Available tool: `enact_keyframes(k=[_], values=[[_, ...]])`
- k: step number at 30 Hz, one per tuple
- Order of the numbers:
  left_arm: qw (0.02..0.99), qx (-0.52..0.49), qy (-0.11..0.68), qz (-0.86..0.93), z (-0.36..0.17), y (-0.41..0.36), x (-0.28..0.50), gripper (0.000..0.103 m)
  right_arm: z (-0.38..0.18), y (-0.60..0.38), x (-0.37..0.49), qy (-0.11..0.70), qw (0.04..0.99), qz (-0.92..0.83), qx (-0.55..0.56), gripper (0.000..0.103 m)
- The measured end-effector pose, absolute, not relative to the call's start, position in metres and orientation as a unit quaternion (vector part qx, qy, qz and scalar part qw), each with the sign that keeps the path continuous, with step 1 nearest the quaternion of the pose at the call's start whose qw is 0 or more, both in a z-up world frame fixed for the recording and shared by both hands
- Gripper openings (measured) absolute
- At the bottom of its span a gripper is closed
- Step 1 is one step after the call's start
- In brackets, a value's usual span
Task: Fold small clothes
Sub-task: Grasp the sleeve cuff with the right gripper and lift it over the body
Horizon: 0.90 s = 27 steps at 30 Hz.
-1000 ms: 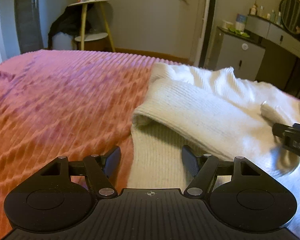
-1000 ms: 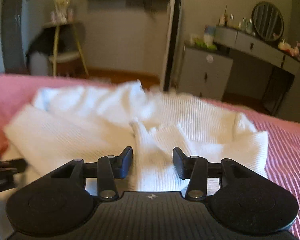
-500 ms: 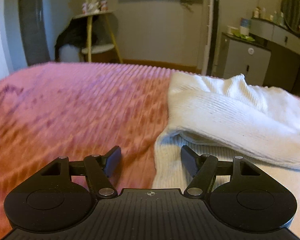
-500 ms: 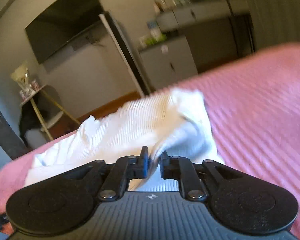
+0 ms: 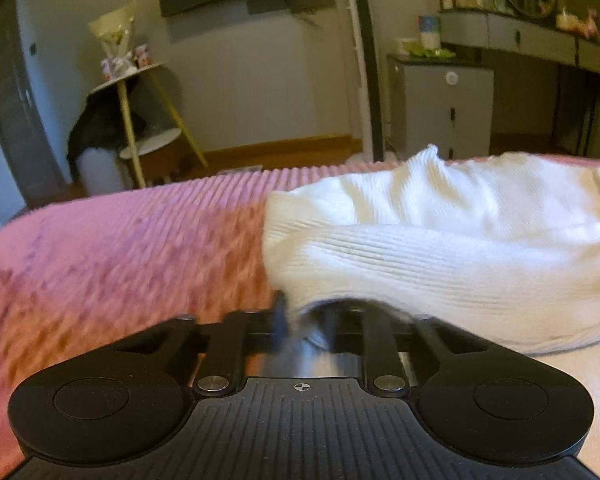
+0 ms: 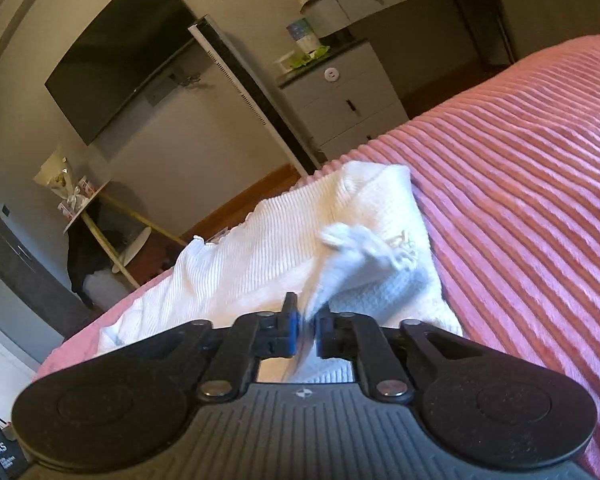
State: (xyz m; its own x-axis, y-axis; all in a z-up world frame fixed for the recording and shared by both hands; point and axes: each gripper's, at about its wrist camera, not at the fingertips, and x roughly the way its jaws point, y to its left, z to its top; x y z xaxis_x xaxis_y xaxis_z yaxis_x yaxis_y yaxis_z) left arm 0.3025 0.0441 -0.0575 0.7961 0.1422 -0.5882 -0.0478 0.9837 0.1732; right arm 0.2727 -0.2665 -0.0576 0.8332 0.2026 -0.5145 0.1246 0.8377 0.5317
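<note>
The white knit garment (image 5: 440, 248) lies rumpled on the pink ribbed bedspread (image 5: 120, 248), near the bed's far edge. Left tongs (image 5: 300, 320) have just been closing and, through the blur, seem to be pinching the garment's near hem. Right tongs (image 6: 306, 326) have just closed tight on a fold of it beside the bedspread's bare stripes.

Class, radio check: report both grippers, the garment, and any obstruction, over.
Left gripper just closed, shut on white knit garment edge. Right gripper shut on its fabric. Garment part-folded on pink bedspread. Nothing in the way.
</note>
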Motion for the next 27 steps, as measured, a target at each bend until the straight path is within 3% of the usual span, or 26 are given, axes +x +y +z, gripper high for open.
enact_keyframes(k=[9,13,16,18,22,27], values=[[0.96,-0.054,0.27,0.056,-0.033,0.08,0.277,0.016,-0.011,-0.269,0.267,0.169,0.944,0.073,0.274,0.007],[0.937,-0.033,0.341,0.063,-0.057,0.072,0.28,0.019,-0.048,-0.278,0.281,0.257,0.93,0.026,0.262,0.008],[0.934,-0.022,0.349,0.078,-0.061,0.07,0.269,0.028,-0.072,-0.281,0.286,0.316,0.914,0.008,0.256,0.009],[0.935,-0.037,0.343,0.083,-0.057,0.073,0.26,0.034,-0.08,-0.284,0.281,0.315,0.91,0.006,0.27,0.01],[0.936,-0.05,0.338,0.078,-0.044,0.077,0.253,0.035,-0.078,-0.284,0.282,0.31,0.907,0.01,0.286,0.011],[0.934,-0.076,0.341,0.08,-0.03,0.075,0.252,0.049,-0.073,-0.284,0.288,0.304,0.906,0.02,0.295,0.017]])
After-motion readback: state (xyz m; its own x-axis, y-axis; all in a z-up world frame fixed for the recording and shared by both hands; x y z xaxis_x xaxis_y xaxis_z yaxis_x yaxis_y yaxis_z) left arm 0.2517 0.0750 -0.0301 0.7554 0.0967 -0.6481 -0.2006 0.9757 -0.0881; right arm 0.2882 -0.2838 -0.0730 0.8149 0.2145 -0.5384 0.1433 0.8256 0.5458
